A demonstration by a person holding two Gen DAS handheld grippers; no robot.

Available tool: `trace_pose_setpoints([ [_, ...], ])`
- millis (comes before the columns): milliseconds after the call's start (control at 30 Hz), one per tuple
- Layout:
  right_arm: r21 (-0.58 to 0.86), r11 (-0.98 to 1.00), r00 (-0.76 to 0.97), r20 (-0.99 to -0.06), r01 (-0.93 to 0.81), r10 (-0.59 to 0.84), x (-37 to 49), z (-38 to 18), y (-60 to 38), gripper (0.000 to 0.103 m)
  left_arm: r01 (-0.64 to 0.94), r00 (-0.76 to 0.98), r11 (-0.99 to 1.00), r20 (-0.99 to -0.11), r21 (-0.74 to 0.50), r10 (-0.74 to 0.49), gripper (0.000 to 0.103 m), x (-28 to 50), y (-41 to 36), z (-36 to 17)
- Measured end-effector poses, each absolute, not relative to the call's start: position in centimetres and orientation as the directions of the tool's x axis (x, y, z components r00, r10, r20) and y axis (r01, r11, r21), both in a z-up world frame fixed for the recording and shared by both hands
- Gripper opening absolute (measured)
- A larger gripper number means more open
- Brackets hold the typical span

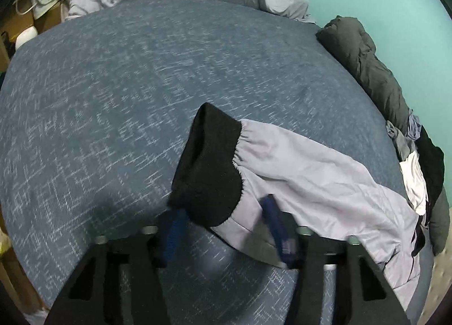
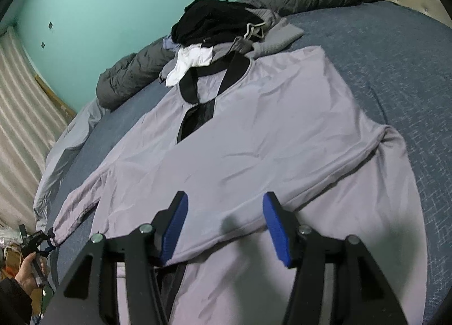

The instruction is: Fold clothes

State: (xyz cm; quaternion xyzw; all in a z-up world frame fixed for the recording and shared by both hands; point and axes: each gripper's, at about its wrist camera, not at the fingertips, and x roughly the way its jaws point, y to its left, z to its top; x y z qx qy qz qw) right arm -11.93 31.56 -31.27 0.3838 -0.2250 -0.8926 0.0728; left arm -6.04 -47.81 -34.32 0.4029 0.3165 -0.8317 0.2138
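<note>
- A bed with a blue patterned cover (image 2: 401, 76) fills both views, against a teal wall (image 2: 113, 0); a dark grey duvet (image 1: 375, 70) is bunched along the far edge.
- The pale lilac jacket (image 2: 254, 141) lies spread flat, front up, black collar toward 12 o'clock in the right view; its body shows no fold.
- One sleeve stretches toward 8 o'clock, its black cuff (image 1: 209, 166) raised off the cover at the left gripper (image 1: 226, 229).
- The left gripper's jaws stand apart; motion blur makes it hard to tell whether a pad pinches the sleeve.
- The right gripper (image 2: 224, 223) hovers wide open over the hem, holding nothing.
- A heap of clothes (image 2: 220, 28) sits unfolded at 12 o'clock, so most folding seems left.
</note>
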Motion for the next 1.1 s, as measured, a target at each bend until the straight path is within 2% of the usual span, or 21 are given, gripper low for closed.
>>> trace_pose_setpoints([
  [133, 0.463, -0.885, -0.703, -0.645, -0.048, -0.299, -11.9, -31.2, 31.9, 0.056, 0.560, -0.614, -0.748, -0.784, -0.356, -0.087, 0.037, -6.6, -47.5, -32.9],
  [300, 0.463, -0.885, -0.697, -0.648, -0.041, -0.307, -11.9, -31.3, 31.7, 0.056, 0.459, -0.675, -0.829, -0.732, -0.320, -0.092, 0.022, -7.1, -45.5, -29.1],
  [633, 0.479, -0.876, -0.717, -0.632, -0.064, -0.293, -10.9, -31.0, 33.6, 0.056, 0.237, -0.789, -0.914, -0.615, -0.329, 0.017, 0.019, -11.6, -37.5, -19.7],
  [1100, 0.504, -0.852, -0.746, -0.620, -0.143, -0.242, -8.5, -30.7, 38.3, 0.056, -0.200, -0.804, -0.927, -0.487, -0.318, 0.341, 0.019, -18.5, -12.4, -9.6],
])
